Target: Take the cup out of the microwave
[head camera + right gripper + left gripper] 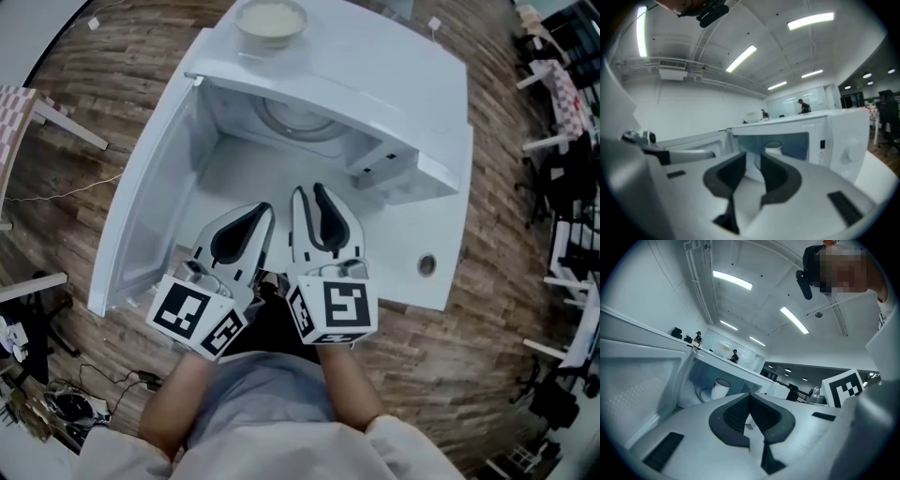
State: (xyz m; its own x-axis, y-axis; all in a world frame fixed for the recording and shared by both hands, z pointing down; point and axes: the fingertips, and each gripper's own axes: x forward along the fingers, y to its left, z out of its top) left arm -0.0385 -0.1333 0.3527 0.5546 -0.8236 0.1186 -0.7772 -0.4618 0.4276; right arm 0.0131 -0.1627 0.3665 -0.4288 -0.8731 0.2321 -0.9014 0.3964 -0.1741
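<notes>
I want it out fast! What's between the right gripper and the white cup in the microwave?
Nothing. The right gripper view shows only the white microwave's bare floor between the right gripper and the white cup.

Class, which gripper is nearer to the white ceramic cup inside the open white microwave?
Right, slightly. The right gripper points straight at the white cup from outside the microwave; the left gripper sits further back, the cup off to its left.

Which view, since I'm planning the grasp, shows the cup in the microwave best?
The left gripper view: the cup stands unobstructed on the turntable inside the microwave, rim and side both visible. The right gripper view shows only its blurred top past the jaws. The head view shows none of it.
</notes>
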